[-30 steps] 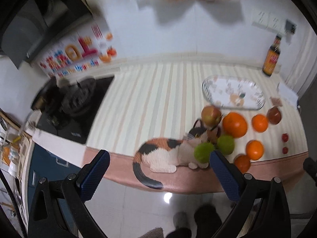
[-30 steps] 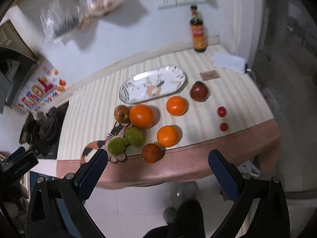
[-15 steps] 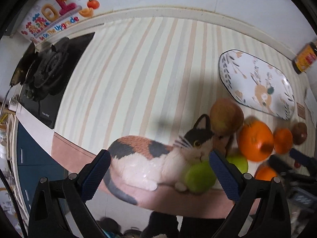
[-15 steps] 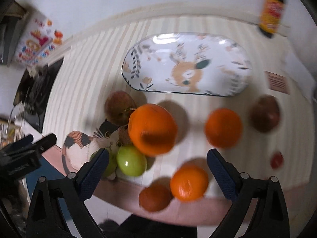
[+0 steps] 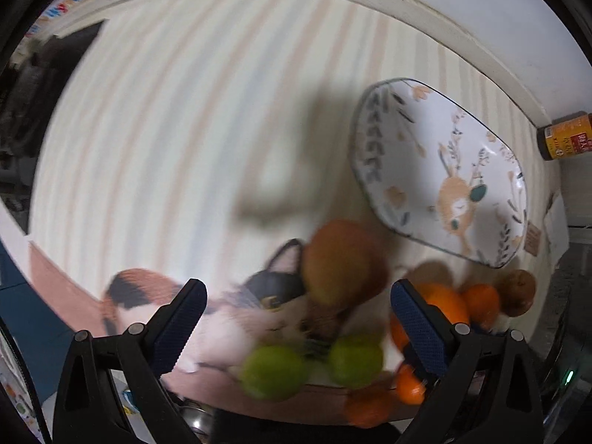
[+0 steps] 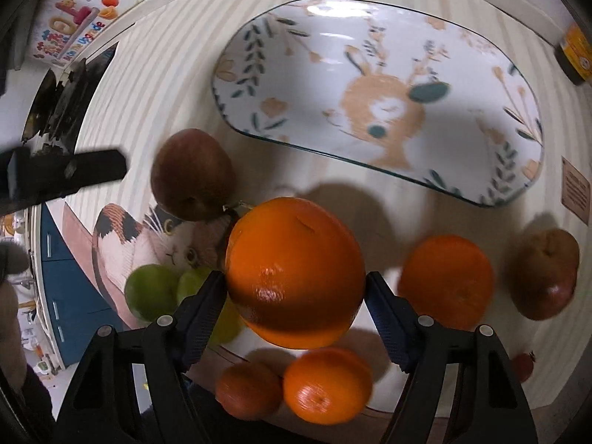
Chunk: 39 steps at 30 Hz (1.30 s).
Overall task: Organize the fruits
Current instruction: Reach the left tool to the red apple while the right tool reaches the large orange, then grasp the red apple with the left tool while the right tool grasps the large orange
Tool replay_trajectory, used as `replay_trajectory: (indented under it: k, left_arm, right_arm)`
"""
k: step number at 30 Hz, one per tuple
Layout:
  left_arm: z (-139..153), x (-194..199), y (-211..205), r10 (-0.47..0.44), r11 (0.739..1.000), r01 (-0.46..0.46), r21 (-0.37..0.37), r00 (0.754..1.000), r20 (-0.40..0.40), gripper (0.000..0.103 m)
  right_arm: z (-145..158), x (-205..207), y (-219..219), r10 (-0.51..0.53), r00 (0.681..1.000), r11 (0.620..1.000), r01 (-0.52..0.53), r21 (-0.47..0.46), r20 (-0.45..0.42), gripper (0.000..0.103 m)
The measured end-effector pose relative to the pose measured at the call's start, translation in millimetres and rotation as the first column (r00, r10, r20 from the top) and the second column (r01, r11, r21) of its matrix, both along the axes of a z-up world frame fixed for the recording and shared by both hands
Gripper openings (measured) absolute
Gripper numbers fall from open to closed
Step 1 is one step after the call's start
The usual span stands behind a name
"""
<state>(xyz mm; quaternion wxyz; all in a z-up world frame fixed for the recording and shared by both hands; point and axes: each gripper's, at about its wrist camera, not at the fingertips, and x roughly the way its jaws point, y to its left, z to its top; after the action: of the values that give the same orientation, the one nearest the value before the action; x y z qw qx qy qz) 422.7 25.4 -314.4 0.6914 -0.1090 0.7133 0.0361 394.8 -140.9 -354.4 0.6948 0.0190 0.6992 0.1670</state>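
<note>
My right gripper is shut on the large orange, its pads against both sides of the fruit. My left gripper is open and empty above a reddish-green apple, which lies between its jaws in view. Two green fruits lie near the table's front edge. The apple also shows in the right wrist view. Smaller oranges and a brown-red fruit lie around. An oval deer-print plate sits behind them, empty.
A striped tablecloth with a printed cat covers the table. A brown sauce bottle stands at the back right by the wall. A black stove is at the far left. A small red fruit lies at the right.
Both grippers have come down and closer to the fruit. My right gripper has narrowed from wide open onto the large orange. My left gripper now hovers over the apple.
</note>
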Motion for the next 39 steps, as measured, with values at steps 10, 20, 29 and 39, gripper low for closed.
replay_trajectory:
  k: [10,20,29,39]
  left_arm:
    - [-46,23,-18,-0.037,0.999,0.033,-0.034,0.994,-0.101,0.077]
    - [-38,13,-11,-0.088,0.995,0.09,0.044,0.995,-0.052,0.064]
    - [-60,-3,17,-0.102,0.99,0.108,0.091,0.993,-0.067,0.064]
    - [-52,-7,44,-0.099,0.992,0.101,0.07,0.995,-0.025,0.062]
  right_arm:
    - [2,-8,-13,-0.048,0.999,0.999,0.048,0.02,-0.023,0.078]
    - [3,-8,-21,-0.092,0.994,0.995,0.093,0.019,-0.062,0.078]
    - [5,-6,-16,-0.119,0.991,0.993,0.118,-0.015,-0.062,0.08]
    - [3,1,-1,-0.113,0.991,0.993,0.11,-0.037,-0.078,0.079]
